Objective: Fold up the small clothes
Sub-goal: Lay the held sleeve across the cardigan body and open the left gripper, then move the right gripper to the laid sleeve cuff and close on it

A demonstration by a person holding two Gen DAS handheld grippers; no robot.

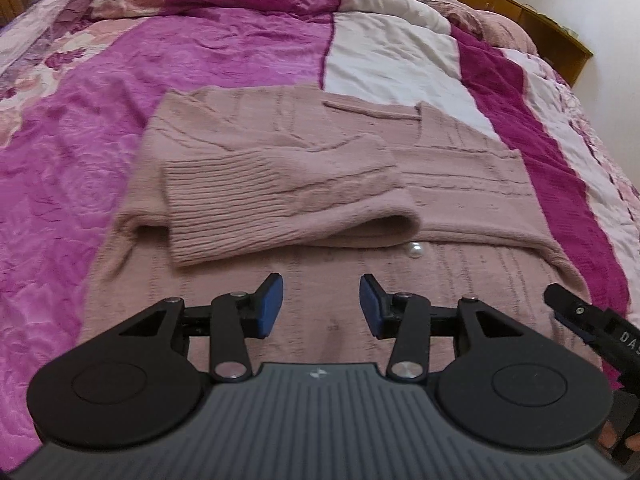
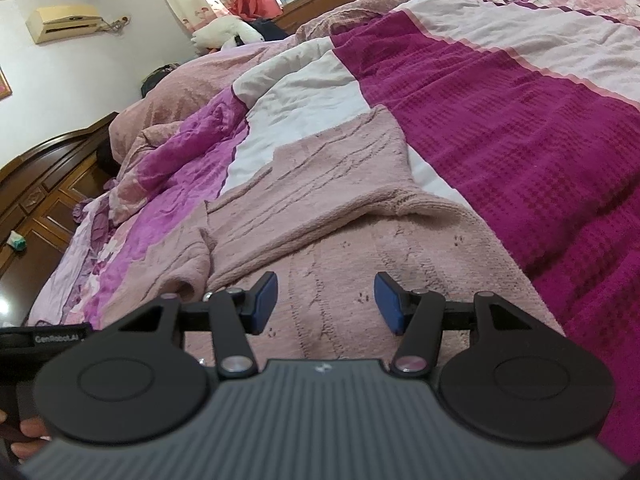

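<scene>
Left hand-held gripper jaws spread, holding nothing; right hand-held gripper likewise, alongside.

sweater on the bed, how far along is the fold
Partly done. One sleeve is already folded across the pink sweater, cuff lying on the body. Nothing is in hand: the left claw and right claw are both open above the knit, gripping nothing. Left to do: the other sleeve still lies out on the bedspread, then the body needs folding.
</scene>
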